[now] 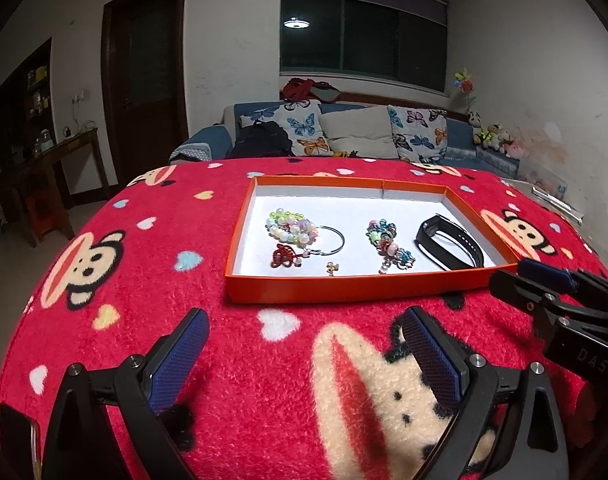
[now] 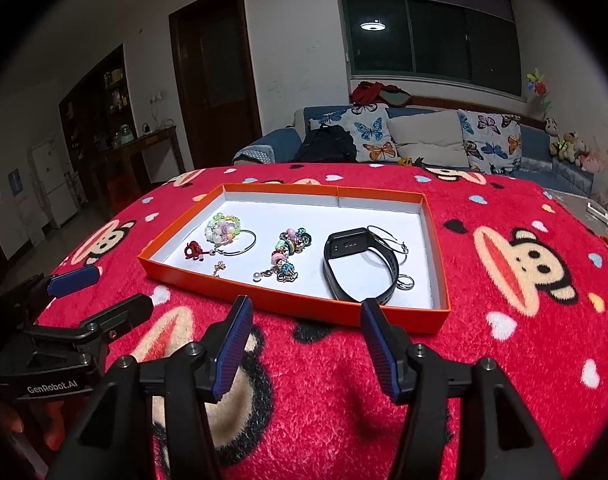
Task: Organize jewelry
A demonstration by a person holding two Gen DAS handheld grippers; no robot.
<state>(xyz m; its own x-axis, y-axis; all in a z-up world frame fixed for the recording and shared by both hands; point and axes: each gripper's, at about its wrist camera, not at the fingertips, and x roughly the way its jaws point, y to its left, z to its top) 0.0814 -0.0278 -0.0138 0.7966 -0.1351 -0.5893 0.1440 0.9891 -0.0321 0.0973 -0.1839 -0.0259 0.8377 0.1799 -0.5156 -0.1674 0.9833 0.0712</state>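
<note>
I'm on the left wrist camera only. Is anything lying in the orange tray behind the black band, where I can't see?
Observer: Yes. Small silver rings lie against the black smart band, on its right side.
Operator: Anything else over there?
Observer: A thin wire hoop rests beside the band, toward the right wall of the orange tray.
Operator: Is the right gripper open?
Observer: Yes. The right gripper is open and empty, just short of the tray's near wall.

Both wrist views look forward, low and near, sharing the orange tray [image 1: 351, 288].
</note>
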